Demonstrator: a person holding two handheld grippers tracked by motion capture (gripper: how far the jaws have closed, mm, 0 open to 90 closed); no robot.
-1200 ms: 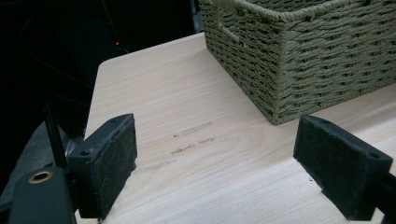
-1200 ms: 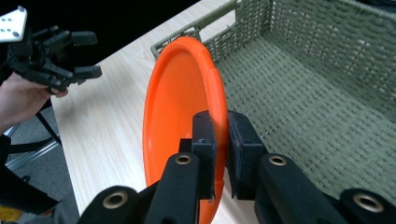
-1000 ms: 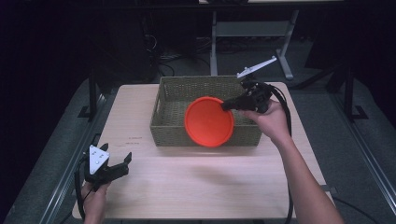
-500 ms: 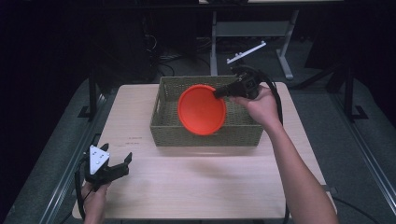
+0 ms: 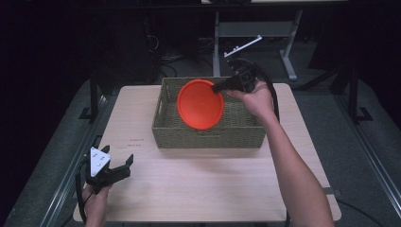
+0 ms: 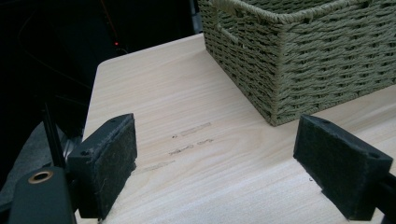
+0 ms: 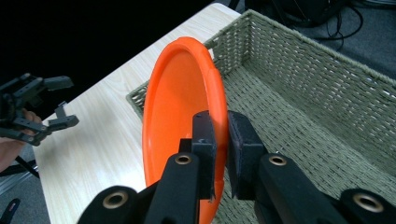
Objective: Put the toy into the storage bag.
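Note:
An orange plate (image 5: 200, 104) hangs tilted on edge over the woven green basket (image 5: 165, 125), and my right gripper (image 5: 218, 87) is shut on its rim. In the right gripper view the two black jaws pinch the orange plate (image 7: 177, 112) from both sides above the basket (image 7: 308, 88). My left gripper (image 5: 124, 166) rests open near the table's front left corner, apart from the basket. In the left gripper view its pads (image 6: 109, 161) stand wide with bare wood between them, and the basket (image 6: 317, 56) lies ahead to the right.
The light wooden table (image 5: 203, 189) has free room in front of the basket and to both sides. Dark floor, cables and a metal stand (image 5: 246, 45) lie beyond the far edge.
My right gripper has carried the orange plate up and toward the far left over the basket, tipping it more upright. The left gripper has stayed in place.

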